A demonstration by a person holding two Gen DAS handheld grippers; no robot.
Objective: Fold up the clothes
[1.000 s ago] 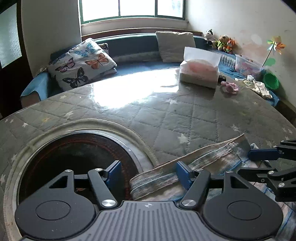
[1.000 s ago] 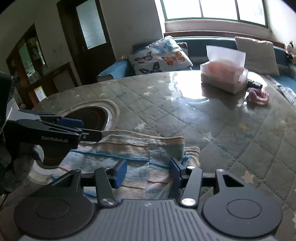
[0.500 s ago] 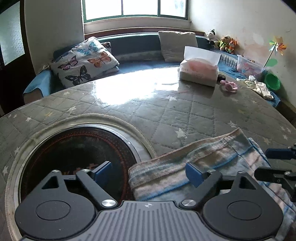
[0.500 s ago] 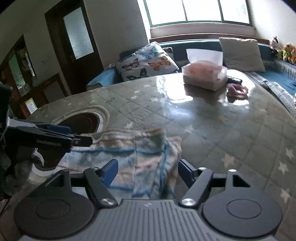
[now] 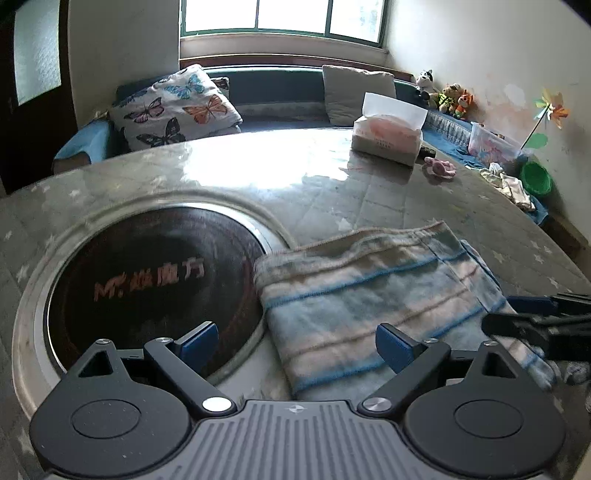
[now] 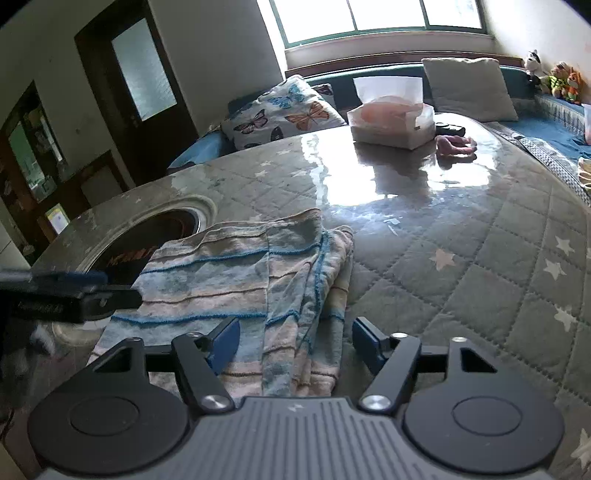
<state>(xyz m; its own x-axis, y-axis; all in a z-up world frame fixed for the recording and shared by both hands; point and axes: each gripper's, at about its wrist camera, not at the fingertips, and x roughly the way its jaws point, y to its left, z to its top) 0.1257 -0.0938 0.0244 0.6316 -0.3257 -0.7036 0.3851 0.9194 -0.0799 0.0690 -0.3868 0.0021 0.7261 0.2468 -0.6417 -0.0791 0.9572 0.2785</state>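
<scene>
Towel [image 5: 373,295] on table [image 5: 388,195], right of hob [image 5: 147,280].

Window [image 5: 280,18]: glowing at top centre, glaring off the table [image 5: 369,192].
Bench [image 5: 273,92]: running beneath it.
Door [image 6: 136,81]: standing upper left.

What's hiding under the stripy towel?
The folded blue-and-pink striped towel lies on the grey quilted star table cover, overlapping the round dark cooktop's rim. Anything beneath it is covered.

The left claw [image 5: 295,341] is held wide open and angled downward, nothing being gripped. The right claw [image 6: 293,341], likewise tilted downward, is closing, its pads pressed on nothing.
</scene>
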